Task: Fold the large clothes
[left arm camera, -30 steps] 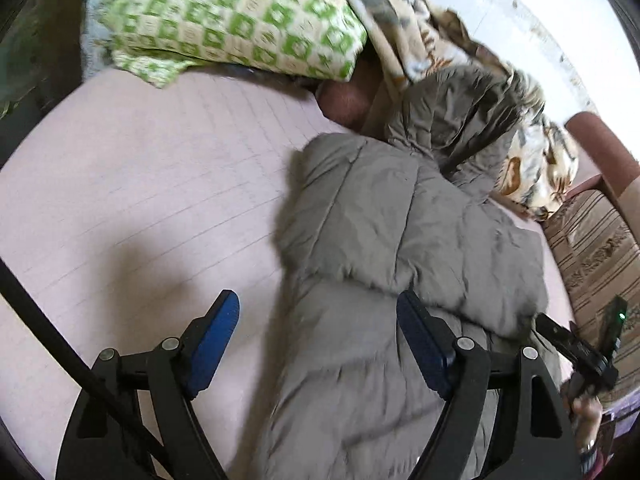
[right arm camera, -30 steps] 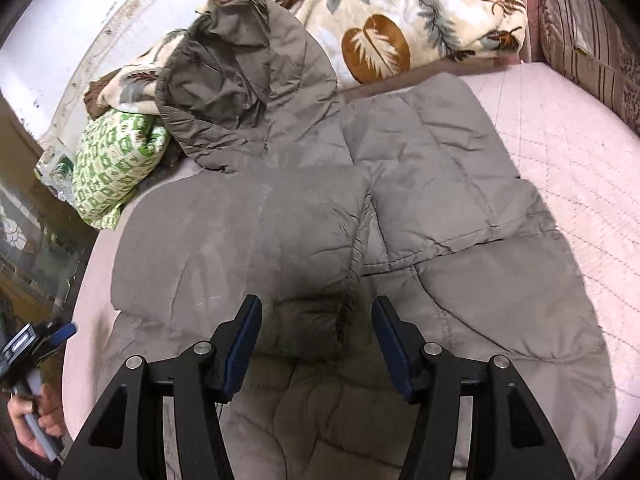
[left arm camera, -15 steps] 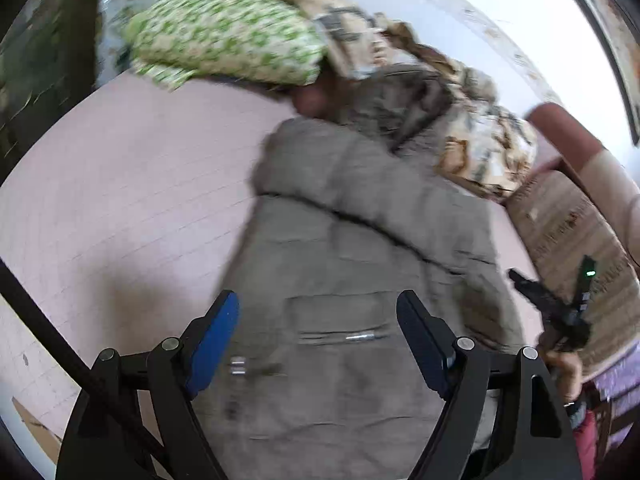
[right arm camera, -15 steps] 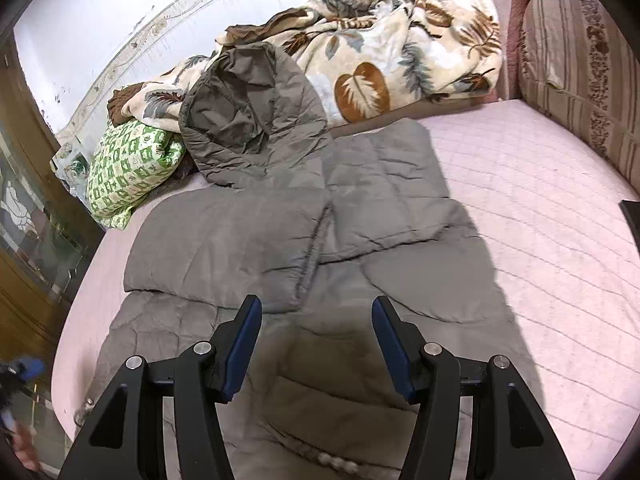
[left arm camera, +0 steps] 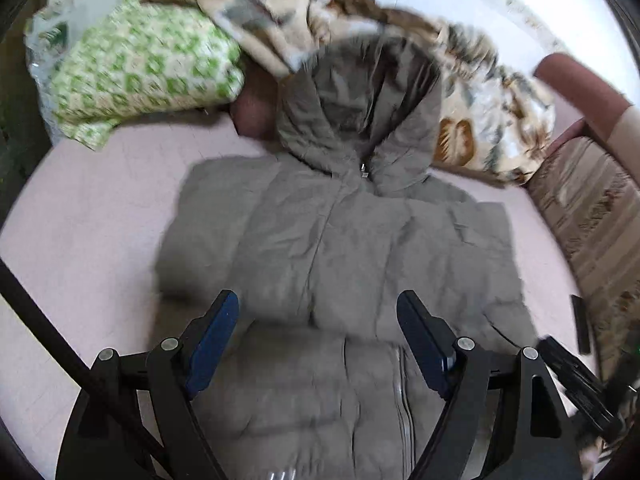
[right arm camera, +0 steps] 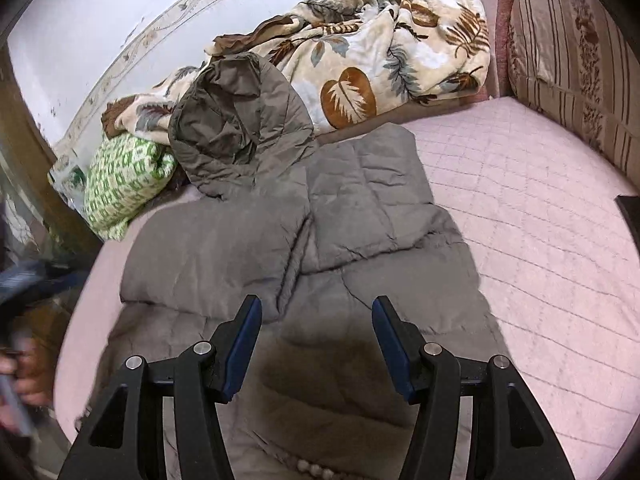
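Note:
A grey-brown hooded puffer jacket (left arm camera: 332, 248) lies front up on the pink quilted bed (left arm camera: 88, 216), both sleeves folded across its chest, hood (left arm camera: 356, 96) toward the headboard. It also shows in the right wrist view (right arm camera: 320, 216) with its hood (right arm camera: 240, 120). My left gripper (left arm camera: 318, 336) is open and empty, above the jacket's lower middle near the zip. My right gripper (right arm camera: 316, 340) is open and empty, above the jacket's lower part.
A green-and-white pillow (left arm camera: 144, 68) and a leaf-print blanket (right arm camera: 384, 56) lie at the head of the bed. A striped cushion (right arm camera: 572, 52) stands at the right. A dark flat object (left arm camera: 580, 324) lies at the bed's right edge. Bare pink bed (right arm camera: 540, 240) extends right of the jacket.
Both grippers have pulled back toward the jacket's hem and higher, so more of the jacket shows. The left one swung from the jacket's left edge to over its middle. Both stay open.

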{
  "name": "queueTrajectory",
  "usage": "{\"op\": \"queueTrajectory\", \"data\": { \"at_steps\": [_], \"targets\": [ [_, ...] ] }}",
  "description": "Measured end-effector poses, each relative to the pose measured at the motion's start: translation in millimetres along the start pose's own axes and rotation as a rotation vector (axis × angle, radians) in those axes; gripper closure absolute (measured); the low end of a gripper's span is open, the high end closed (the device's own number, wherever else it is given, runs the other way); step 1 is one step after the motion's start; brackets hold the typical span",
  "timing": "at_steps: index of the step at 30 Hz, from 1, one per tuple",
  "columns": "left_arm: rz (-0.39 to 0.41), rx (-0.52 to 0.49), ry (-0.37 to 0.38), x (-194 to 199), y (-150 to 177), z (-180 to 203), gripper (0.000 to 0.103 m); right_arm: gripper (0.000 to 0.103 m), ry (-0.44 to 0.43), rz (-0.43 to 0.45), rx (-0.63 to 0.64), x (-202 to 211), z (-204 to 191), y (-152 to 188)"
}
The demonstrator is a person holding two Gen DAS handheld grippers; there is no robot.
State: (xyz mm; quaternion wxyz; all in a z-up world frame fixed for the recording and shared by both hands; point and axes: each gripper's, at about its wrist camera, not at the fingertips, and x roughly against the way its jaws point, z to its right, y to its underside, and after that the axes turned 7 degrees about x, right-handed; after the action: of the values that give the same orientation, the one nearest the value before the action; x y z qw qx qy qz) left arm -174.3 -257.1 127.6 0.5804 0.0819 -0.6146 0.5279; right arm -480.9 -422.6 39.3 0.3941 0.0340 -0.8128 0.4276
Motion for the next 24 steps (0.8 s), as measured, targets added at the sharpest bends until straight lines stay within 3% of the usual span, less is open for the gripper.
{"op": "queueTrajectory", "data": {
  "at_steps": [6,8,11,15,18,22,23,24],
  "targets": [
    [-0.105,0.043,-0.085,-97.8,2.1,-3.2,0.021,0.041,-0.068,-0.075,-0.095,-35.5,12.0,-7.9],
    [-0.087,0.000,-0.109,-104.9,5.3,2.9,0.017,0.041,-0.095,-0.093,-0.152,-45.6,18.7,-9.7],
    [-0.047,-0.030,-0.091,-88.4,9.0,8.6,0.017,0.038,-0.135,-0.112,-0.231,-58.9,24.8,-8.4],
    [0.091,0.031,0.053,-27.4,33.7,-7.9,0.017,0.038,-0.150,-0.147,-0.255,-76.3,19.5,-2.7],
    [0.176,0.029,0.026,0.4,53.3,-22.8,0.017,0.038,-0.124,-0.155,-0.208,-85.1,6.3,0.4],
    [0.212,-0.003,0.001,6.7,52.6,-31.1,0.017,0.038,-0.085,-0.156,-0.127,-96.0,-10.1,-0.5],
    [0.215,-0.007,-0.007,5.3,51.9,-32.8,0.017,0.044,-0.089,-0.160,-0.111,-98.9,-13.0,-0.3],
    [0.218,-0.021,-0.013,2.1,51.2,-32.9,0.017,0.071,-0.103,-0.160,-0.103,-100.9,-15.6,0.0]
  ]
}}
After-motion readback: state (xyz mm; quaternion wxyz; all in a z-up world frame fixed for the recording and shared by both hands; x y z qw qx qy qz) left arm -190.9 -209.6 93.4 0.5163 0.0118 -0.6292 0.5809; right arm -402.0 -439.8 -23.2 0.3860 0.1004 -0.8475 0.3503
